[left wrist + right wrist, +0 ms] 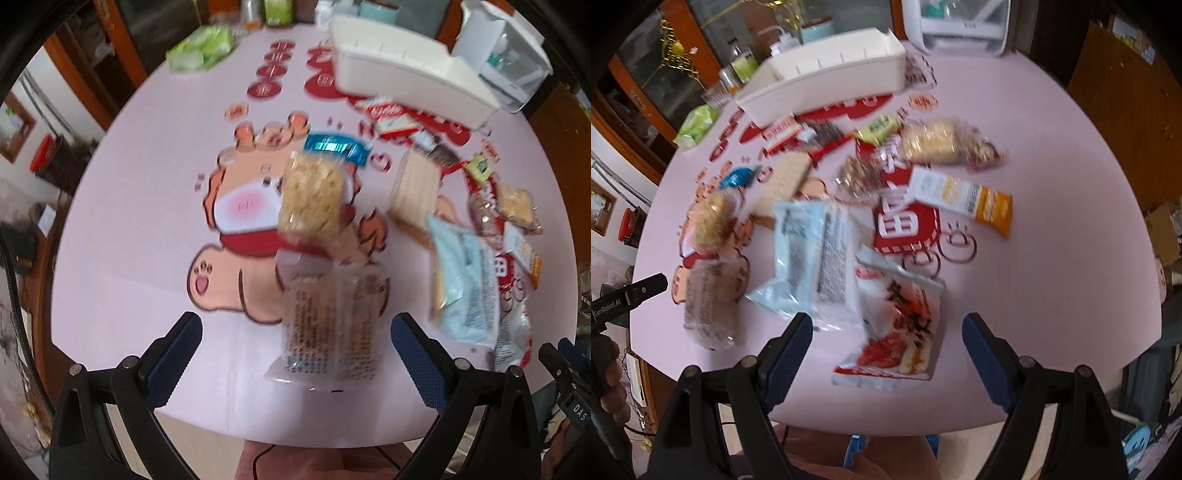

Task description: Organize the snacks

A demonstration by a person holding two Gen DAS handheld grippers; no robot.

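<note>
Several snack packets lie on a pink table. In the left wrist view my left gripper (295,343) is open above a clear biscuit packet (328,321); a noodle cake (314,195) with a blue foil end lies beyond it. A white organizer bin (402,74) stands at the far side. In the right wrist view my right gripper (886,347) is open and empty over a red-and-white packet (901,325). A pale blue packet (816,254), an orange-ended packet (964,203) and the white bin (827,81) lie farther off.
A green tissue pack (199,50) sits at the far left of the table (140,221). A white appliance (960,26) stands behind the bin. Bottles and a glass (733,79) stand at the back left. The table's near edge is just below both grippers.
</note>
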